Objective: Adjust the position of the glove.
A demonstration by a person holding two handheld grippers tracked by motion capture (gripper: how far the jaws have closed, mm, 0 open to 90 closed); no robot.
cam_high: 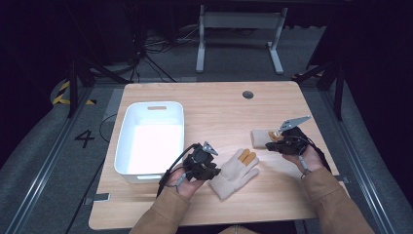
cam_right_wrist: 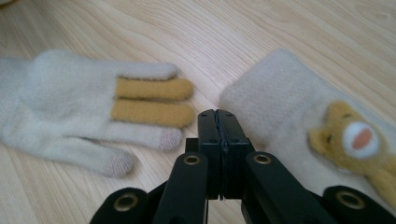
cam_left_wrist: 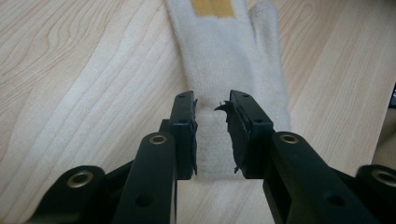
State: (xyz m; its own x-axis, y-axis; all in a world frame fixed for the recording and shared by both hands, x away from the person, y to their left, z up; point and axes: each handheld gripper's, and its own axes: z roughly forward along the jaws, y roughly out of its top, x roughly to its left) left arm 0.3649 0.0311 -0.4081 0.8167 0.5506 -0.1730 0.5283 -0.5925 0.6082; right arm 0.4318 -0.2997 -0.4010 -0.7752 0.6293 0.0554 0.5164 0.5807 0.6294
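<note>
A cream knitted glove [cam_high: 236,173] with two mustard fingers [cam_right_wrist: 154,100] lies flat on the table's near middle. My left gripper [cam_left_wrist: 212,105] is open, its jaws standing either side of the glove's cuff [cam_left_wrist: 219,154]. In the high view the left gripper [cam_high: 199,163] sits at the glove's left end. A second cream glove [cam_right_wrist: 289,102] with a bear patch [cam_right_wrist: 355,140] lies to the right, also seen from above as a folded glove [cam_high: 260,138]. My right gripper [cam_right_wrist: 217,114] is shut, with its tips at that glove's near edge and no fabric visible between them.
A white plastic bin [cam_high: 125,146] stands on the left part of the wooden table [cam_high: 219,105]. A round cable hole [cam_high: 248,94] is near the far edge. A desk frame [cam_high: 238,22] and cables are on the floor beyond.
</note>
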